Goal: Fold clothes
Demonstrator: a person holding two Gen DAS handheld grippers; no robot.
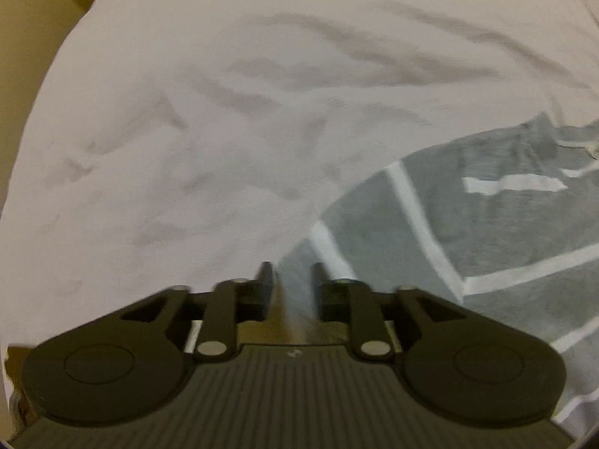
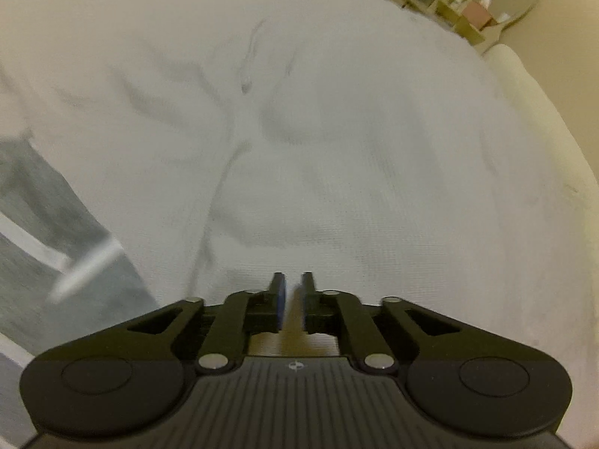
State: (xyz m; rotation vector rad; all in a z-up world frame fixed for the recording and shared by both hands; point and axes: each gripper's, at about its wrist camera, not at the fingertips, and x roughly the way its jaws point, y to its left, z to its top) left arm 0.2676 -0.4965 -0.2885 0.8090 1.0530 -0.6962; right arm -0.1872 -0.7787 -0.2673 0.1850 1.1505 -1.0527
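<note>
Lying just beyond the left gripper's (image 1: pixel 290 267) jaws, grey garment (image 1: pixel 486 224).

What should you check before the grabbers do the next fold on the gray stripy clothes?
1. Left gripper has cloth: ok. Gray fabric runs between its fingers, which stand a little apart.
2. Right gripper has cloth: cannot tell. Its fingers are nearly together, but only white sheet shows around them.
3. Gray striped garment lies flat: cannot tell. Only part of it is visible, and it's blurry.
4. White sheet underneath is smooth: not ok, it's wrinkled.
5. Room to fold: ok. Nothing else lies on the sheet in either view.
6. Sharp view: not ok, both pictures are blurred.
</note>
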